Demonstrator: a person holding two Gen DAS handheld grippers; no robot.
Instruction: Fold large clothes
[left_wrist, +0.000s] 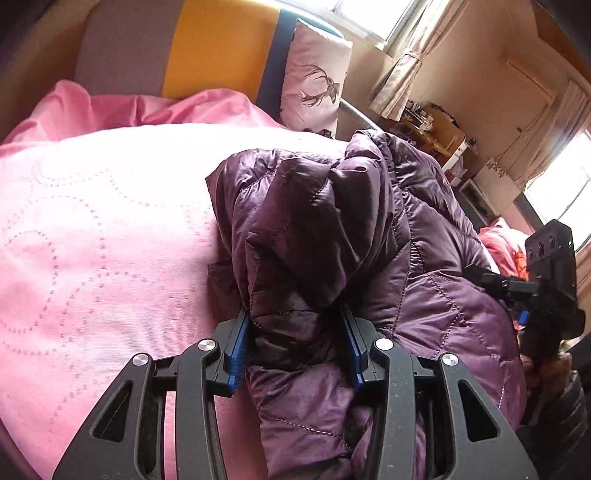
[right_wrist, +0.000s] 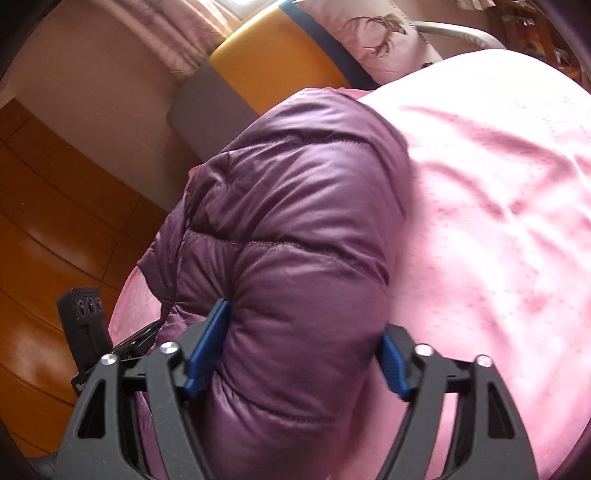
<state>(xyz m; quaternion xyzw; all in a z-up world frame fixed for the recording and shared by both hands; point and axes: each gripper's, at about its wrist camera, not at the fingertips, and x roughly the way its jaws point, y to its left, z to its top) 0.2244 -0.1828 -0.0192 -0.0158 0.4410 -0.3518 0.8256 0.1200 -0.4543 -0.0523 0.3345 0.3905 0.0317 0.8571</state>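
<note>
1. My left gripper (left_wrist: 297, 349) is clamped on a thick bunch of the purple quilted jacket (left_wrist: 332, 236); both blue pads (left_wrist: 238, 354) press into the fabric from either side.
2. My right gripper (right_wrist: 295, 350) stands wide, yet a fat puffy fold of the same jacket (right_wrist: 295, 221) fills the gap and bulges between the blue pads (right_wrist: 207, 347), which dent it on both sides. I am grasping it there too.
3. The jacket lies heaped on the pink bedspread (left_wrist: 92, 240), near the edge of the bed, its bulk rising in front of both cameras.
4. In the left wrist view the jacket runs off to the right, where my other gripper's black body (left_wrist: 546, 288) shows beside it, a hand below that.
5. In the right wrist view the left gripper's black housing (right_wrist: 85, 325) shows at the lower left, just beside the jacket, above the wooden floor (right_wrist: 44, 221).
6. Behind the jacket stands a headboard (left_wrist: 218, 48) in grey, orange and blue, with a deer-print pillow (left_wrist: 314, 77) leaning against it.
7. Curtains (left_wrist: 402, 70) hang by a bright window beyond the bed.
</note>
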